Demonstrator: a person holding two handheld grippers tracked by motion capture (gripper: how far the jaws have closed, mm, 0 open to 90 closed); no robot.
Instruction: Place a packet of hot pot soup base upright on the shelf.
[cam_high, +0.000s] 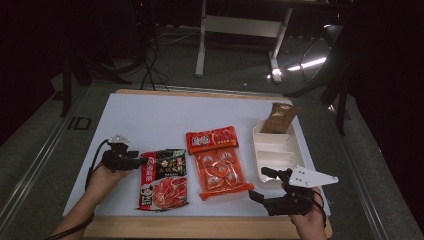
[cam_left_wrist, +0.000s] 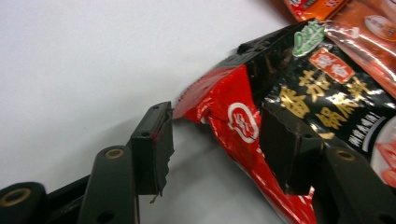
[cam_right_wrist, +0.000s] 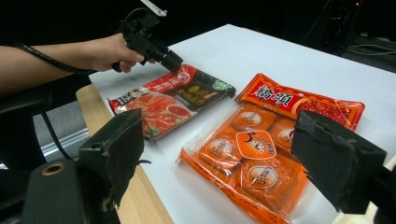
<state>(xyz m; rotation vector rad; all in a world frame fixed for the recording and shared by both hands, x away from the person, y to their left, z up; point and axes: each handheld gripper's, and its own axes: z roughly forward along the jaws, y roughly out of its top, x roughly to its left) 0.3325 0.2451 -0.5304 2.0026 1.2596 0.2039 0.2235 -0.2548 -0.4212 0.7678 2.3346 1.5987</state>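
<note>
A red and black sauce packet (cam_high: 162, 179) lies flat at the front left of the white board (cam_high: 150, 115). My left gripper (cam_high: 140, 161) is at its top left corner. In the left gripper view the jaws (cam_left_wrist: 217, 149) stand open, with the packet's raised red corner (cam_left_wrist: 219, 100) between them. An orange snack packet (cam_high: 219, 162) lies in the middle of the board. My right gripper (cam_high: 261, 185) is just right of it, open and empty, low near the front edge. In the right gripper view, the gripper (cam_right_wrist: 219, 140) faces the orange packet (cam_right_wrist: 252, 154) and the sauce packet (cam_right_wrist: 173, 100).
A white compartment tray (cam_high: 277, 152) stands at the right of the board, and a brown pouch (cam_high: 279, 119) leans in its far end. The wooden table edge (cam_high: 200, 227) runs along the front. Beyond the board are dark floor and desk legs (cam_high: 202, 40).
</note>
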